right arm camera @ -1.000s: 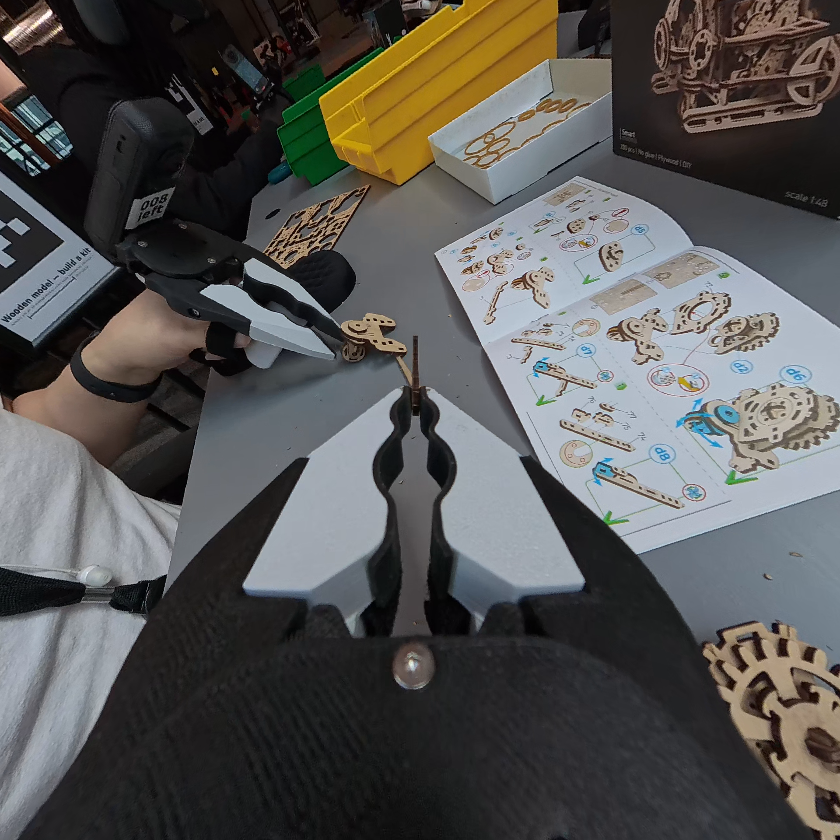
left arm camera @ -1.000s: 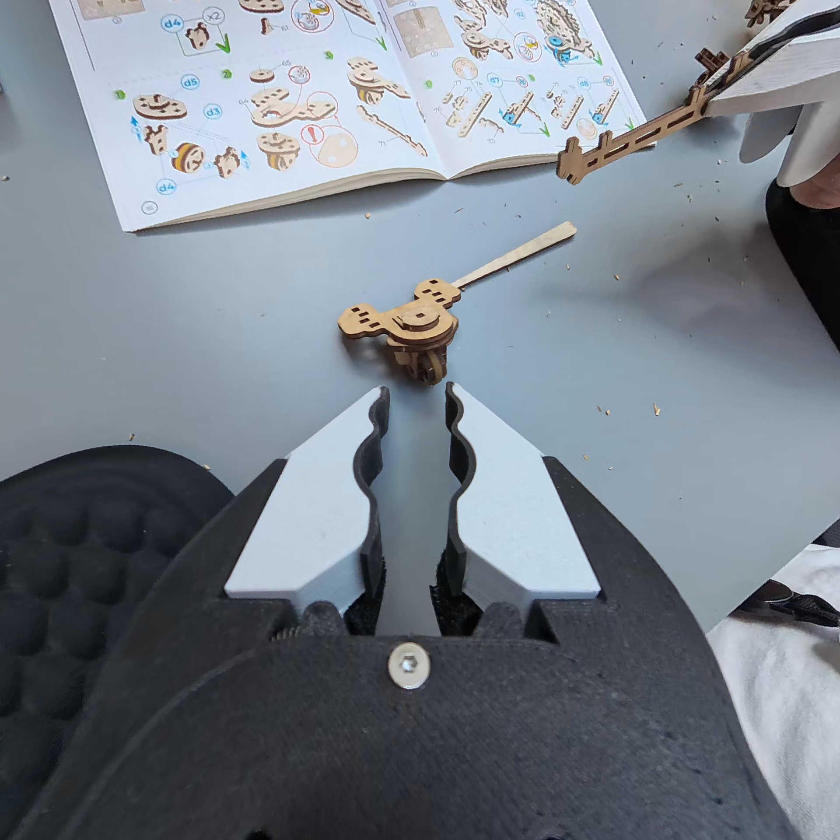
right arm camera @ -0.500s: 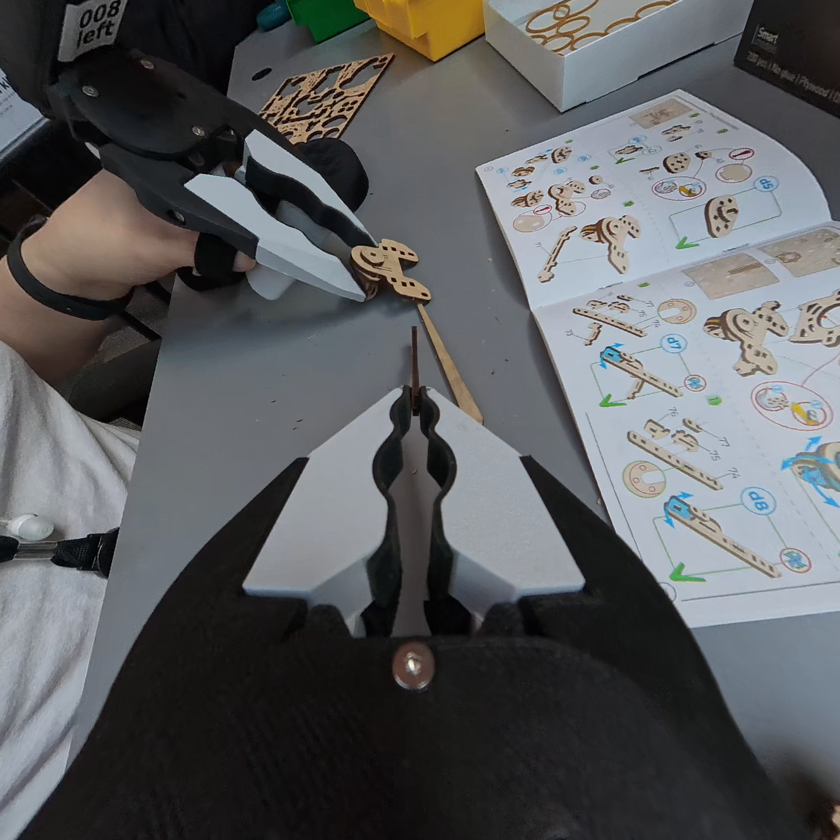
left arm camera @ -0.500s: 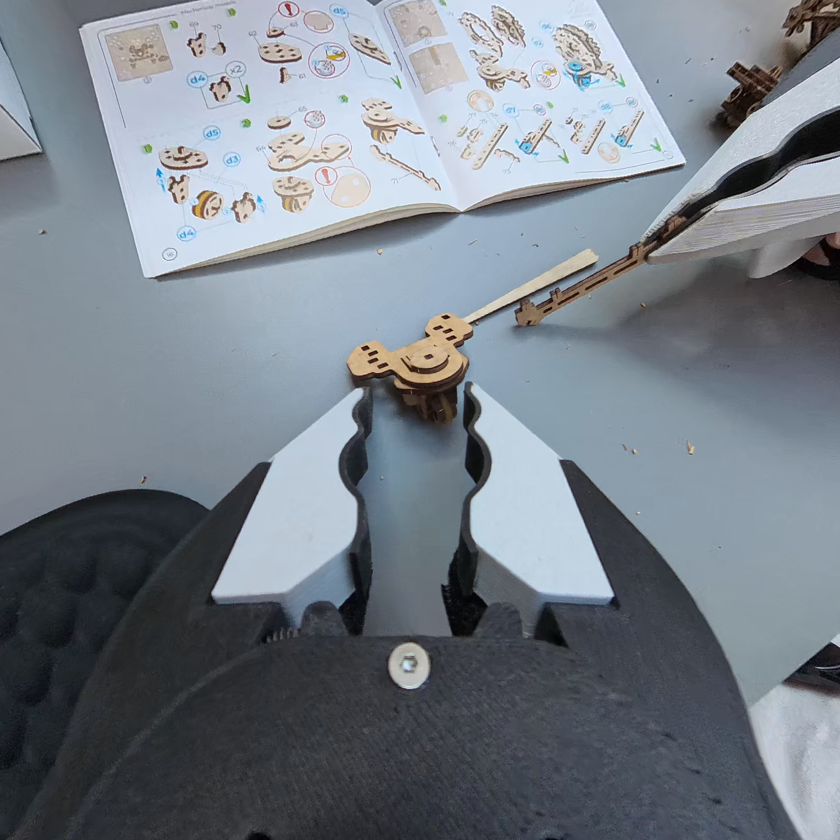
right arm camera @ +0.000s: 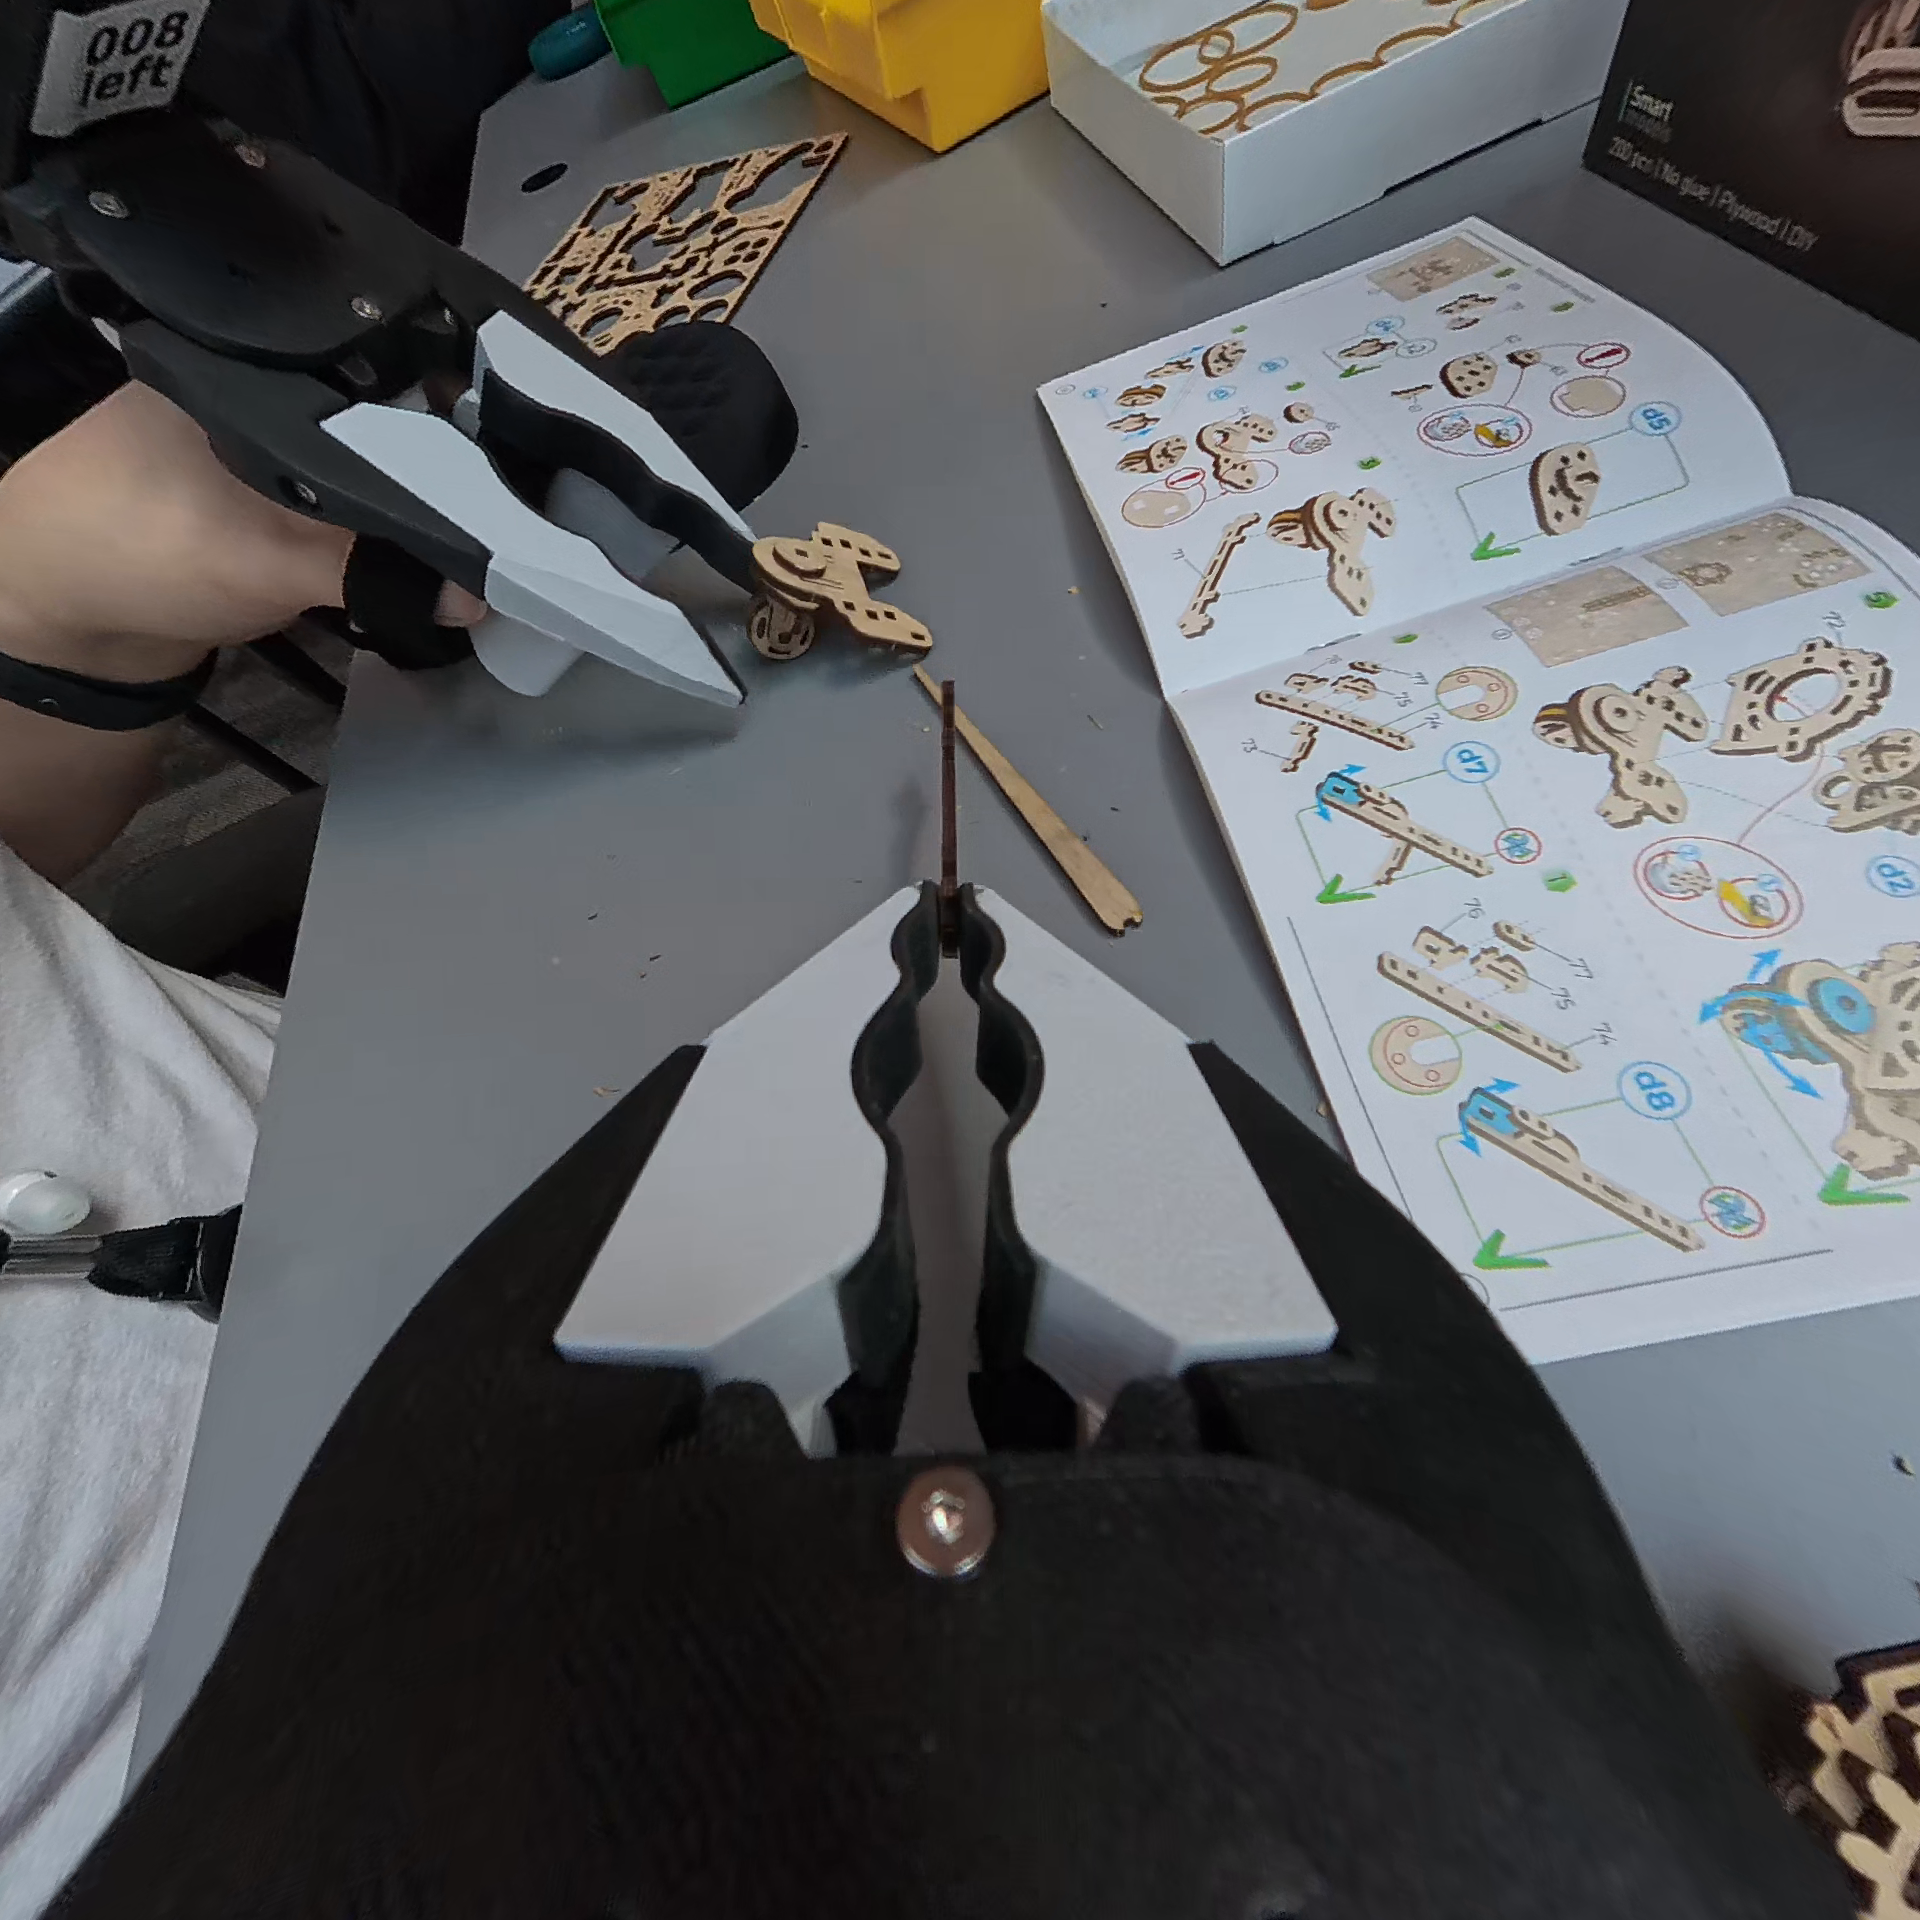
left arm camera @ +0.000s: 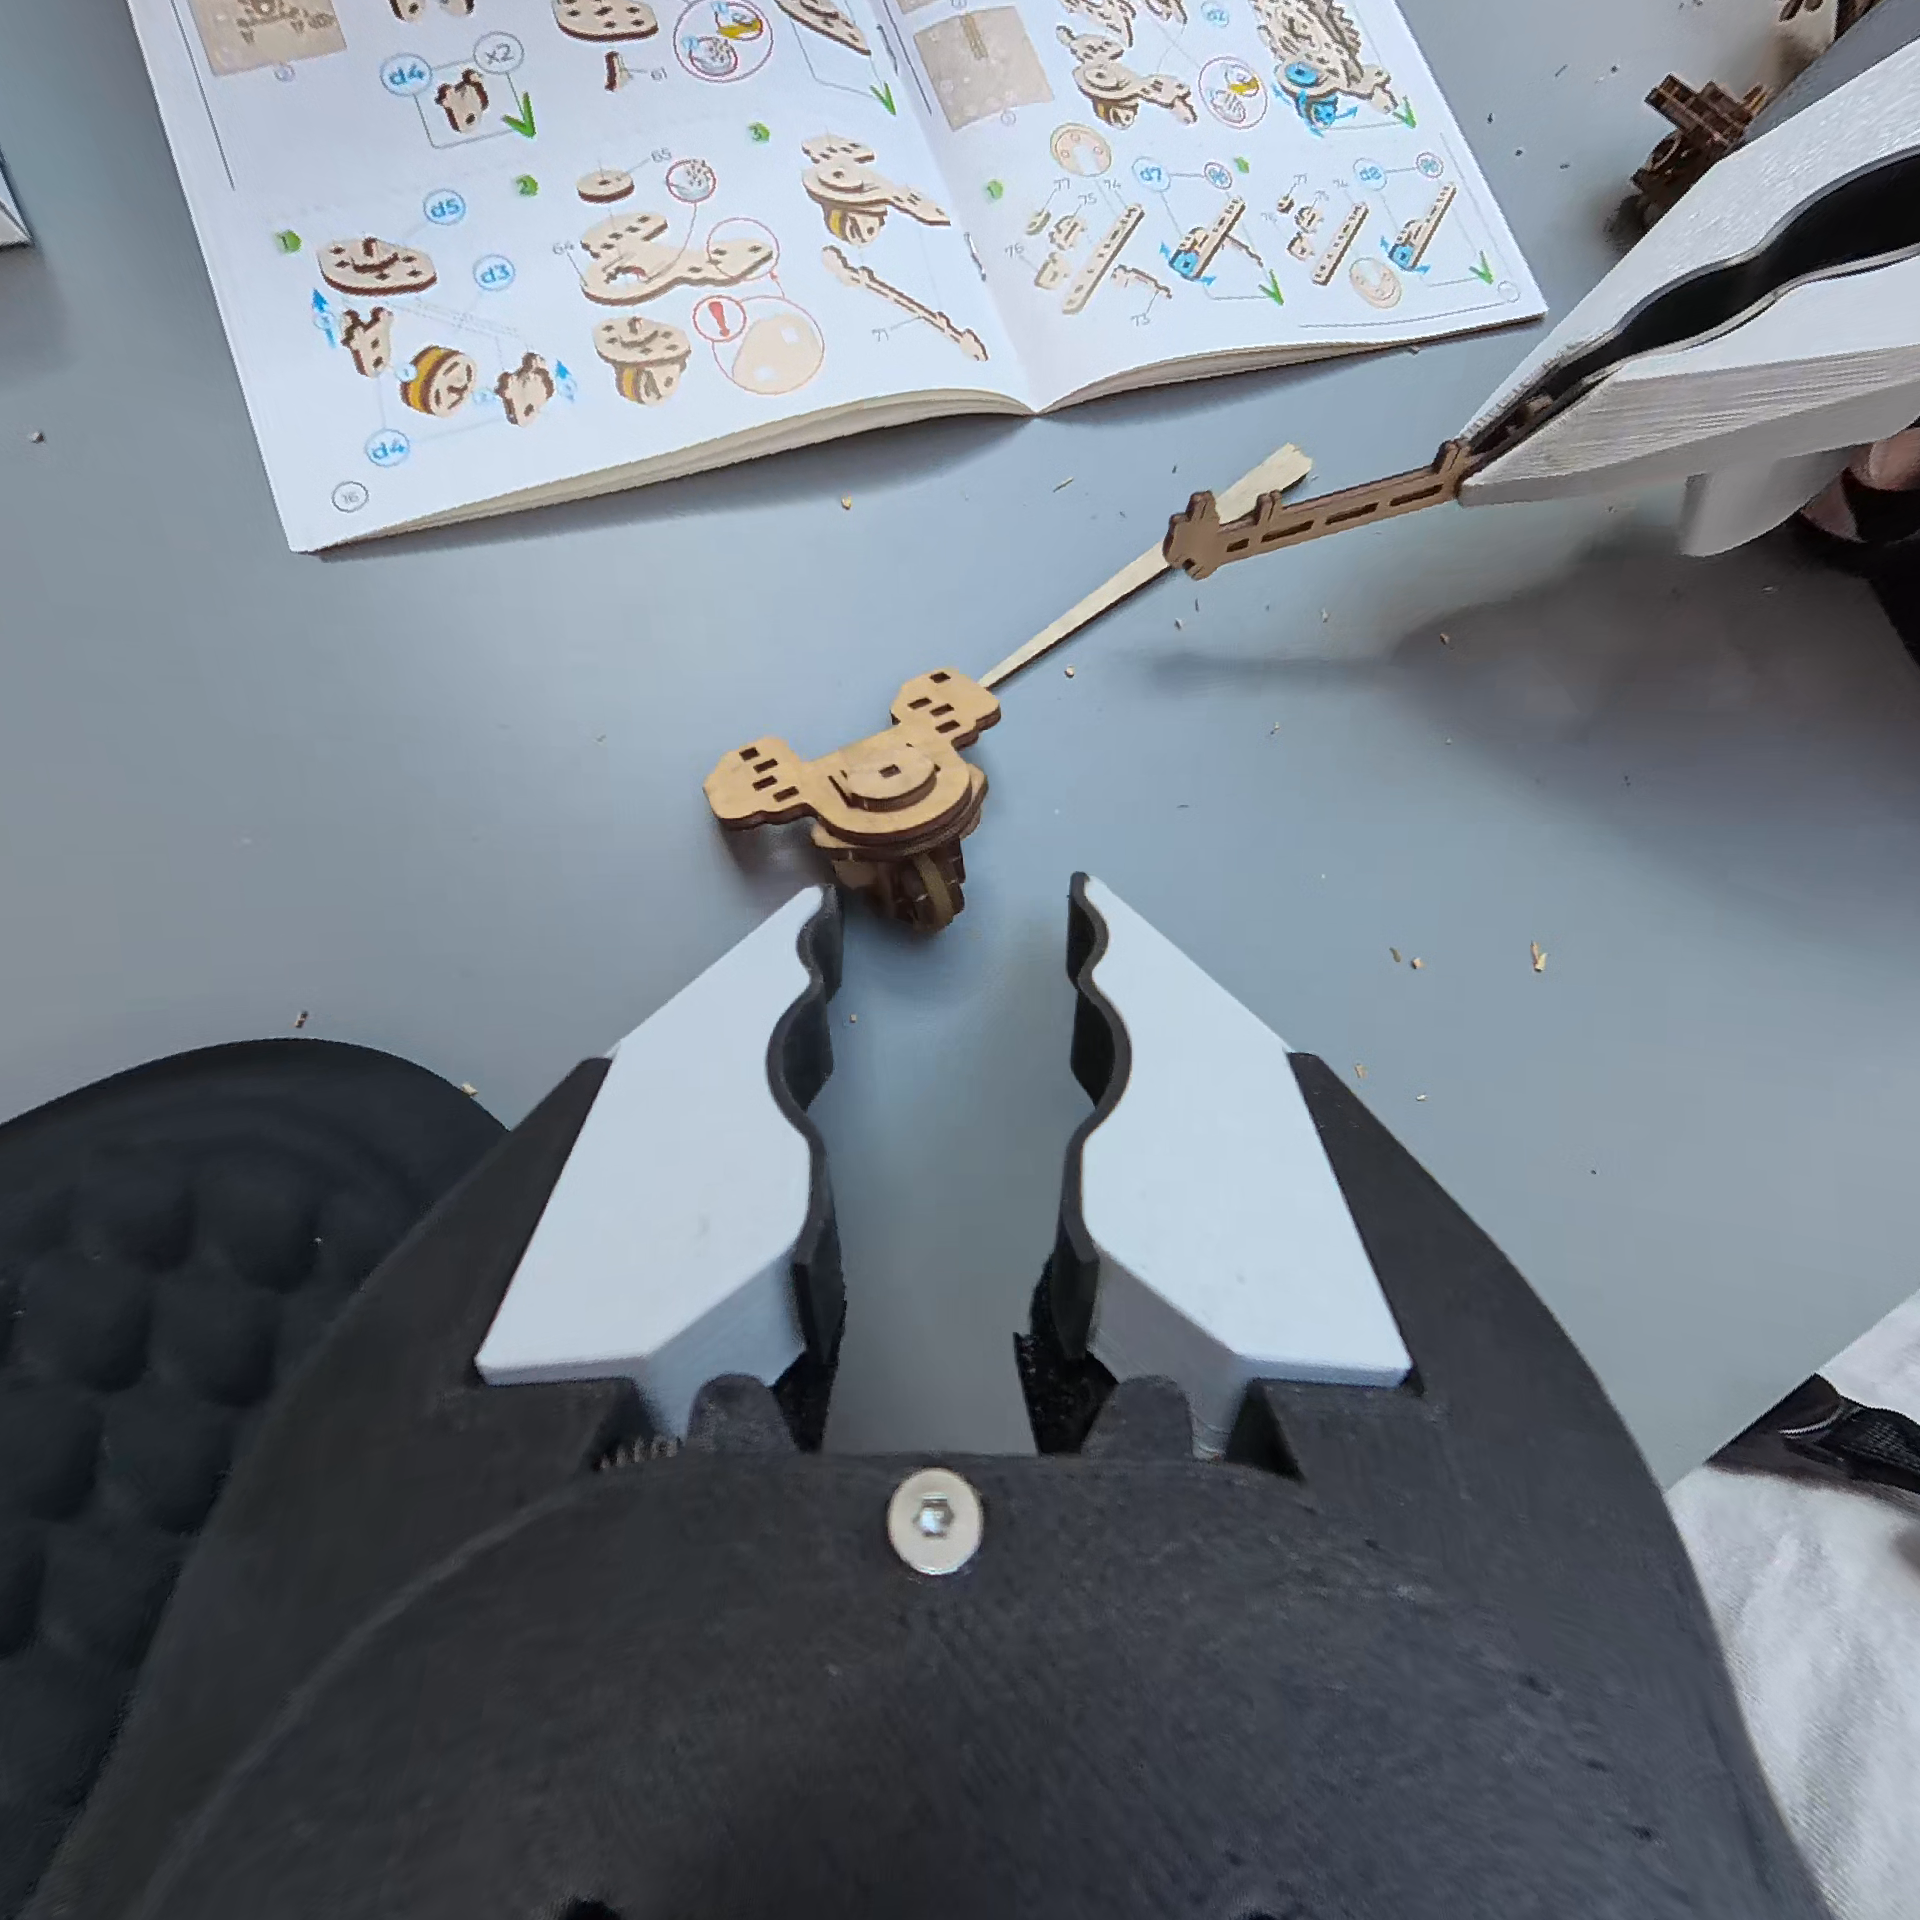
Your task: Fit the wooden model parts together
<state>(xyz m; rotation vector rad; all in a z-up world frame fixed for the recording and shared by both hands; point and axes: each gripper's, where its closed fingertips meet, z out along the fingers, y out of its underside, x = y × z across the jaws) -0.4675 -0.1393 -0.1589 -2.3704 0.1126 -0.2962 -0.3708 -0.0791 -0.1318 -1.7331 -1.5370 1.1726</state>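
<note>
Left gripper (left arm camera: 951, 894) sits spread wide, low on the grey table (left arm camera: 312, 779), its tips just short of the small wooden assembly (left arm camera: 862, 795). It should straddle the wheeled hub squarely before squeezing. Farther off, right gripper (right arm camera: 945, 904) pinches the slotted strip (left arm camera: 1309, 520), ready for fitting.

Step numbers and part codes mark the open instruction booklet (right arm camera: 1434, 644); lettering also marks the dark box (right arm camera: 1745, 156) behind it and a white tag (right arm camera: 109, 57) on the left gripper (right arm camera: 748, 639) left of it.
</note>
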